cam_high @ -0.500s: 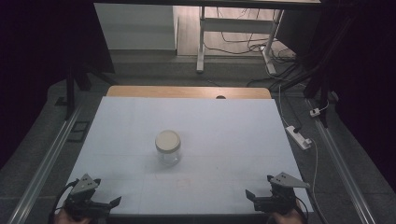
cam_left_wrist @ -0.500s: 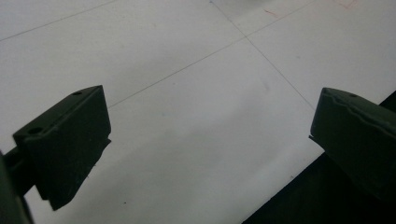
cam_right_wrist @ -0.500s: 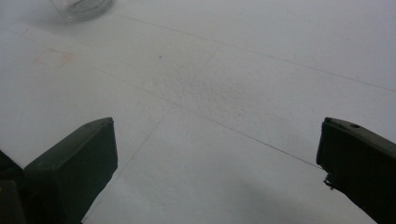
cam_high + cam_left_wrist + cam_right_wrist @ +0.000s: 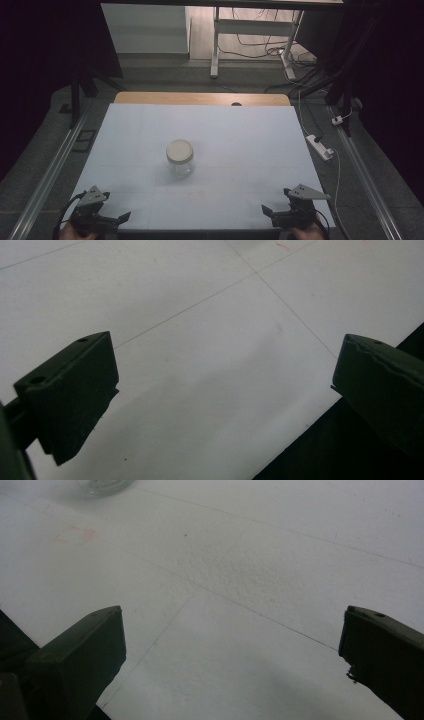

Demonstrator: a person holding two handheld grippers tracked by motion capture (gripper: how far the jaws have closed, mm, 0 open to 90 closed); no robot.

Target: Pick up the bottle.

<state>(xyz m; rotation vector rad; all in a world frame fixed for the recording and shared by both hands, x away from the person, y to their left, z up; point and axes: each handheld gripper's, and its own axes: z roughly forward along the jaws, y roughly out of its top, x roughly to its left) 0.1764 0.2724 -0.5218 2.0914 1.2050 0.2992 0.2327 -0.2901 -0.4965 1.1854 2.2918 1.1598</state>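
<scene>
Both grippers wait at the near edge, jaws spread wide, nothing between them.

Left gripper (image 4: pixel 111 218) sits over the near left corner of the white table (image 4: pixel 250 130), right gripper (image 4: pixel 274 214) over the near right corner, well apart. Ahead of both, roughly midway between them, a clear glass jar (image 4: pixel 179 157) with a pale lid stands upright, touched by neither.

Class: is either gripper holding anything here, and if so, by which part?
Nothing is held: left gripper and right gripper are open, apart from the jar.
</scene>
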